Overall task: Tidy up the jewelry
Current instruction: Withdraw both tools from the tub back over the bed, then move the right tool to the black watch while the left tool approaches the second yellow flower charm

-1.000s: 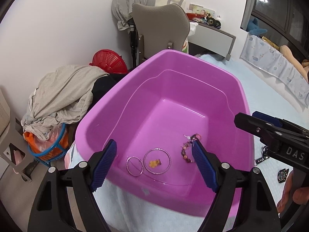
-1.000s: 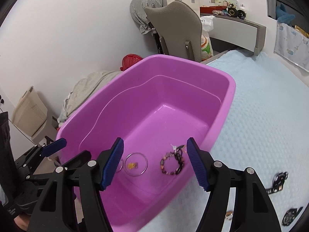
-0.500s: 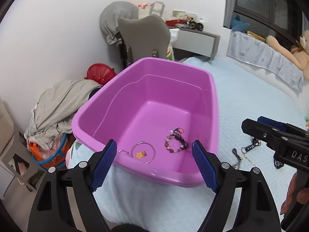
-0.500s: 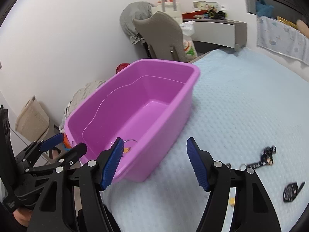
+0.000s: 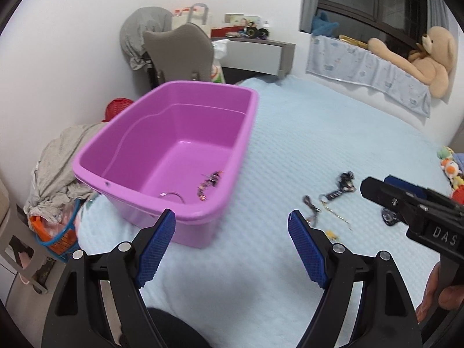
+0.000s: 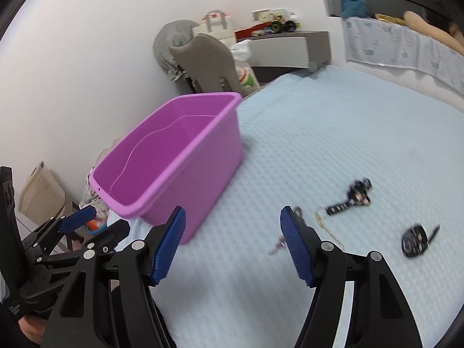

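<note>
A purple plastic tub stands on the light blue bedspread; it also shows in the right wrist view. Inside lie a beaded bracelet and a thin metal ring. Several loose jewelry pieces lie on the bed to the right: a dark beaded strap, a thin gold chain and a dark round piece. My left gripper is open and empty, in front of the tub's near corner. My right gripper is open and empty, between tub and loose pieces.
A grey chair and a grey desk stand behind the tub. A pile of laundry lies off the bed's left edge. A teddy bear sits at the far right by the window.
Both grippers have pulled back from over the tub and swung right. The loose jewelry on the bed has come into view. Both stay open and empty.
</note>
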`<state>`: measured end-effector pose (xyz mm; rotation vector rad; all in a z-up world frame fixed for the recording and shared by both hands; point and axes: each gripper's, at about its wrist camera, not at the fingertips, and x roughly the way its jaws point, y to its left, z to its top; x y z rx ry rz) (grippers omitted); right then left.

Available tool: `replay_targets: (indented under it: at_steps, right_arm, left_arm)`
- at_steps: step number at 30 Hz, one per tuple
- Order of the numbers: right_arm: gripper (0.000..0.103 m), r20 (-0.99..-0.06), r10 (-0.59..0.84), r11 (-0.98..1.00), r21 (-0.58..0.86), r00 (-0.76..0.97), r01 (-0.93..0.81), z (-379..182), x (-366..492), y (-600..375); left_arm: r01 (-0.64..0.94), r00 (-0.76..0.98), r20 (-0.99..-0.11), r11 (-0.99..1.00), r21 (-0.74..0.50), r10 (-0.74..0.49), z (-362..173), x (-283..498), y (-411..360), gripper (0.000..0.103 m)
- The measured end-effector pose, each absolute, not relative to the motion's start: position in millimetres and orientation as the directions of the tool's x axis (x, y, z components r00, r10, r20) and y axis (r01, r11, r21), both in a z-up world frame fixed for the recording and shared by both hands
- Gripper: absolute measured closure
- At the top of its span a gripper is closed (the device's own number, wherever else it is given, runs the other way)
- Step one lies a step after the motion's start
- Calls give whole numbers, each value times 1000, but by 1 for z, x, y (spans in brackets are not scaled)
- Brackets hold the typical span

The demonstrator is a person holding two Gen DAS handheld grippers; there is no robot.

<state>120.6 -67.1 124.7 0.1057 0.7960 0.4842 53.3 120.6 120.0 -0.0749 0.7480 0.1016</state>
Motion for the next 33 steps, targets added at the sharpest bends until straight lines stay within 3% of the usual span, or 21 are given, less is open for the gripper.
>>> replay_targets:
  at_steps: [16, 33]
  right_arm:
    - [38, -694, 293, 956, 225, 658, -188, 80, 36, -174]
    - [38, -737, 242, 966, 243, 631, -87, 30, 24, -226]
  left_arm:
    - [-8, 707, -707, 1000, -12, -3, 104, 31, 46, 25]
    - [30, 628, -777, 999, -25, -38, 53, 41, 7, 25]
